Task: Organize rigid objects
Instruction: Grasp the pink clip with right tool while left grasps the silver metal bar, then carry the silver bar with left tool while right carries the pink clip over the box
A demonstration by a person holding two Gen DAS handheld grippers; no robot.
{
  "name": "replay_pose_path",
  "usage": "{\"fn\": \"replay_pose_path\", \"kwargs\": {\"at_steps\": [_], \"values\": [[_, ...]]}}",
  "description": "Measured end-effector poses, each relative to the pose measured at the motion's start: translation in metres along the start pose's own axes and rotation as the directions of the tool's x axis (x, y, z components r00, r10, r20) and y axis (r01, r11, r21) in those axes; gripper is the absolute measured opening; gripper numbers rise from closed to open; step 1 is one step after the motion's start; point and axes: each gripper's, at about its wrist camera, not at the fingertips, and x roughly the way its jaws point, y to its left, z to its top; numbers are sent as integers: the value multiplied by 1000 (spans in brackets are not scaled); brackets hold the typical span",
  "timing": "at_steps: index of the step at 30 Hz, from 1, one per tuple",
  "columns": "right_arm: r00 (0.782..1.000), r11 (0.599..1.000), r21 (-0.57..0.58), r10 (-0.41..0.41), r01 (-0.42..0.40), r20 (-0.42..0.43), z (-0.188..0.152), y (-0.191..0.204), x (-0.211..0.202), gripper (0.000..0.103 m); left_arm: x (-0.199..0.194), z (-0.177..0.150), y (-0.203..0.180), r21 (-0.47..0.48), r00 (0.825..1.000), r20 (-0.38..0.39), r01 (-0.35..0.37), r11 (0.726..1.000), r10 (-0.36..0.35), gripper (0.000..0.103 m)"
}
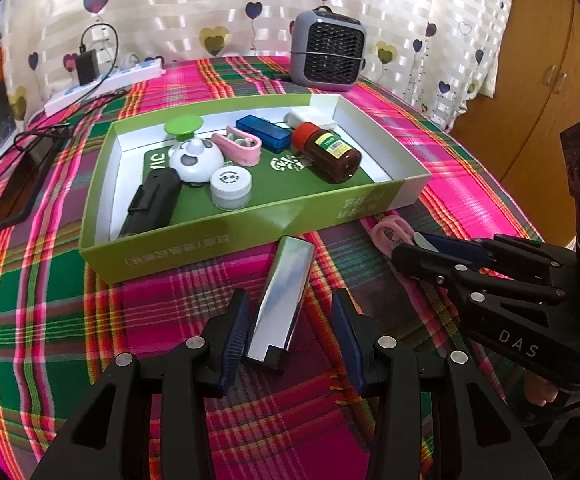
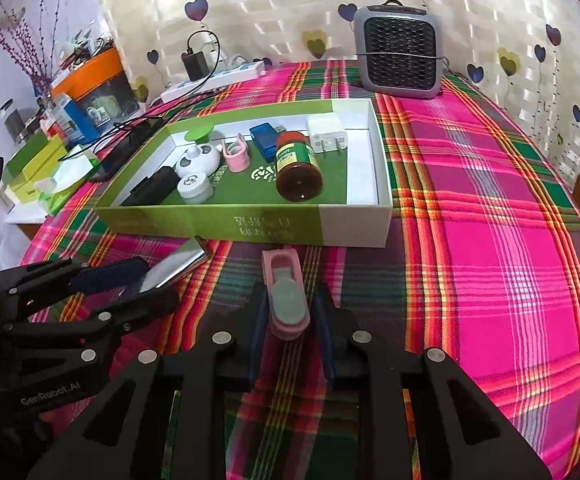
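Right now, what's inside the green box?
In the green box: a brown bottle lying down, white plug, blue case, pink clip, green-topped thing, panda gadget, white jar, black case. Anything underneath them is hidden.

two pink clips (image 2: 286,300), one box (image 2: 354,224), one heater (image 2: 398,50)

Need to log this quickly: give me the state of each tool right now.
Left tool: open, its fingers astride the silver case, not gripping.
Right tool: closed on the pink clip.
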Motion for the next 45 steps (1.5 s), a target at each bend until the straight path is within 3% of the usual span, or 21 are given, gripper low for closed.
{"fn": "replay_pose_path", "kwargs": {"at_steps": [4,13,28,45], "values": [[1000,1000,2,2,-2,0,-2,-1,-1,25,1,0,-6,9,1000,-1,14,1000,-14,41],[1000,1000,3,4,-4,0,-2,-2,-2,25,2,-1,-12,24,1000,0,-32,999,32,40],[1000,1000,0,0,0,-1,-2,-2,-2,25,2,-1,-6,4,998,6,-59,998,59,24],[1000,1000,-1,-1,1,-1,-2,-1,-2,25,1,-1,-6,4,998,8,-59,998,59,23]]}}
